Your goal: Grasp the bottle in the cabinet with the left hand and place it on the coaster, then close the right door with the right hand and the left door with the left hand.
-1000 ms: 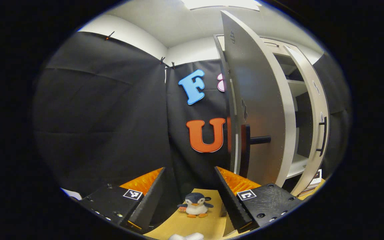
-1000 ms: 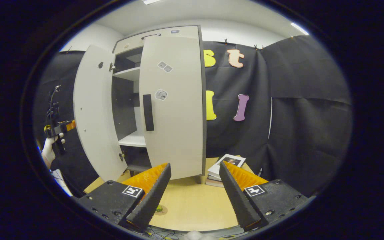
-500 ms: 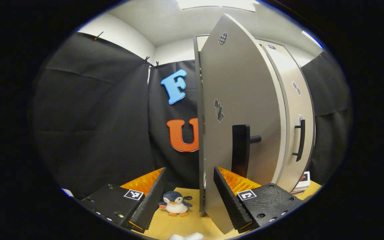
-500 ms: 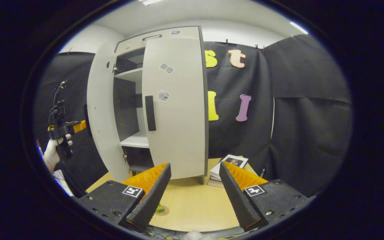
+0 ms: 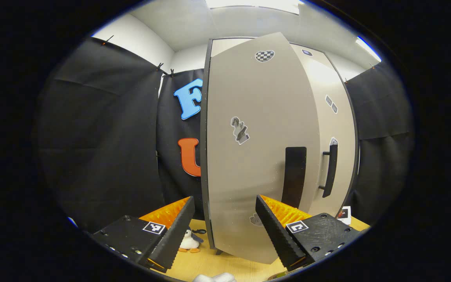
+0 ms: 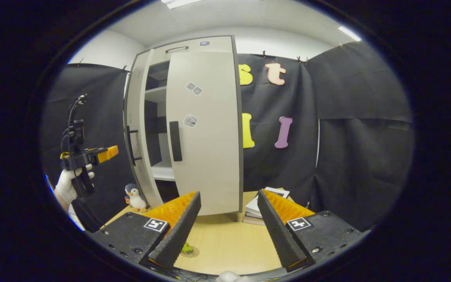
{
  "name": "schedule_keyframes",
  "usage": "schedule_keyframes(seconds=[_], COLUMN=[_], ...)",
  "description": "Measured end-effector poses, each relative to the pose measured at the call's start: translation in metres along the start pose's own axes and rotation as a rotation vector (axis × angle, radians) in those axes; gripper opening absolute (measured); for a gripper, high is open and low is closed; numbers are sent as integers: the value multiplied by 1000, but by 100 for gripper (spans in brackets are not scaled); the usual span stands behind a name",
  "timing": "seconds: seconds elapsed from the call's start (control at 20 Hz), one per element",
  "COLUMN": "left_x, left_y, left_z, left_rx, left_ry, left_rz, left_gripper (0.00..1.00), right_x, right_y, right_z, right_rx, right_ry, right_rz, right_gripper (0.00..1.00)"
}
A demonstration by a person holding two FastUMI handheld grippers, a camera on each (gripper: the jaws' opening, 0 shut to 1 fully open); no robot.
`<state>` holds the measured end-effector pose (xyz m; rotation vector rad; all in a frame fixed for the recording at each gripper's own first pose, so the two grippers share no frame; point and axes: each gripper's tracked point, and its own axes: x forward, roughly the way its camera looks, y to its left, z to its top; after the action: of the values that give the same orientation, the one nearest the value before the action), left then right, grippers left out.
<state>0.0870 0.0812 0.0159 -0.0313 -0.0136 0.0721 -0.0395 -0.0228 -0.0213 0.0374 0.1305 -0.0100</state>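
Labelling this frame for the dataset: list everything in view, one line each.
Tall white cabinet: 1, white, on the table at the back.
Left cabinet door: 1, white, black handle, nearly shut.
Right cabinet door: 1, white, black handle, shut.
Plush penguin toy: 1, dark and white, left of cabinet.
Stack of books: 1, right of cabinet.
Round coaster: 1, table front; green item on it, half hidden.
Wooden table: 1, light.
Left gripper: open, empty.
Right gripper: open, empty.
Gloved hand: 1, white, holds left gripper.
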Motion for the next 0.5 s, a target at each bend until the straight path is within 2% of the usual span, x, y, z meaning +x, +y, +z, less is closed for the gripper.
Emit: schedule_keyframes(seconds=[0.25, 0.5], left_x=[-45, -93], left_y=[-17, -17], left_z=[3, -13], left_rx=[13, 9], left_ry=[6, 45], left_rz=[-48, -43], left_gripper=[96, 96], right_x=[3, 6], right_y=[-3, 6], right_z=[7, 9], right_rx=[-24, -23], right_ry=[-21, -35], right_rz=[-29, -41], right_gripper=[96, 94])
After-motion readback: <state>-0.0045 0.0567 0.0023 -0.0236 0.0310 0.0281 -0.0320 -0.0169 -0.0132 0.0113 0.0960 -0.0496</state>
